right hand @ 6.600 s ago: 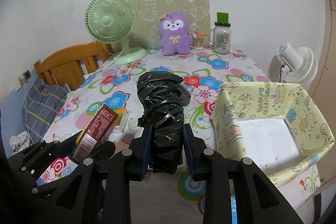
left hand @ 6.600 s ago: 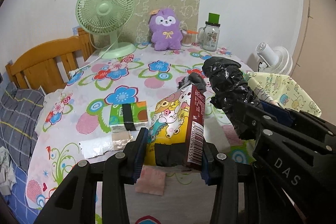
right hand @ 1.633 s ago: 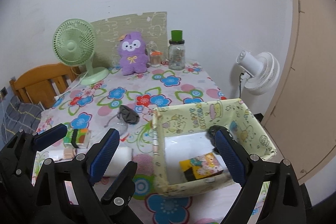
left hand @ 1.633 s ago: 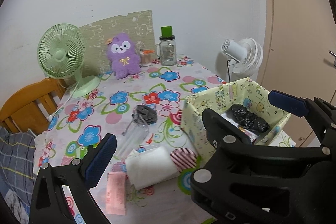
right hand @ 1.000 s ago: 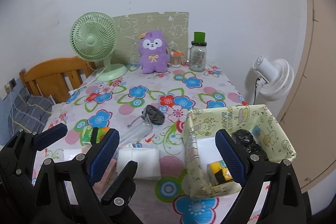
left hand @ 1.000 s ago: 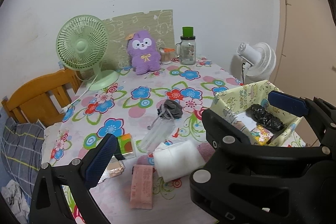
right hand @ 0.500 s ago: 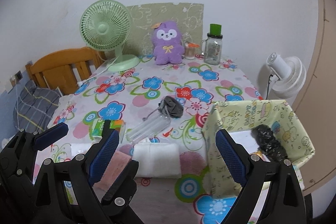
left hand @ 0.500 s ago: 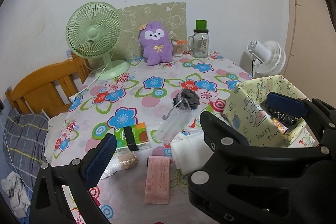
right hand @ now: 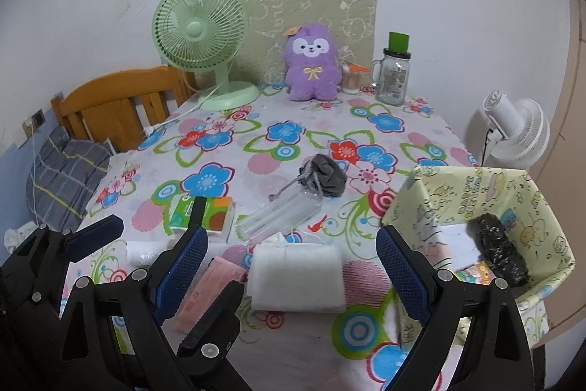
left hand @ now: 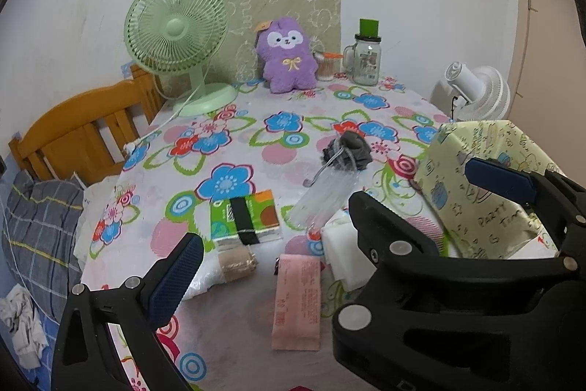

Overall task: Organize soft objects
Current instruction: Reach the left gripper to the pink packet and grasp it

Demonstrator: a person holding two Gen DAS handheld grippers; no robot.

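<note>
Both grippers hang open and empty over the near edge of the flowered table. My left gripper (left hand: 289, 277) is above a pink packet (left hand: 298, 299), close to a green tissue pack (left hand: 243, 218) and a beige roll (left hand: 236, 262). My right gripper (right hand: 291, 275) frames a white folded soft pack (right hand: 296, 277). At the right stands a yellow patterned box (right hand: 457, 193), which holds a black wrapped bundle (right hand: 501, 251) and a colourful carton (right hand: 479, 272). A clear bottle (right hand: 282, 215) and a grey pouch (right hand: 326, 176) lie mid-table. A purple plush (right hand: 311, 68) sits at the back.
A green desk fan (right hand: 199, 28) with its cord stands at the back left, and a glass jar (right hand: 393, 79) with a green lid at the back right. A white fan (right hand: 520, 131) stands beyond the table's right edge. A wooden headboard (right hand: 117, 105) and a checked blanket lie to the left.
The carton and the black bundle, held earlier, now lie in the box. Both grippers have opened and swung left away from the box, towards the packets on the table.
</note>
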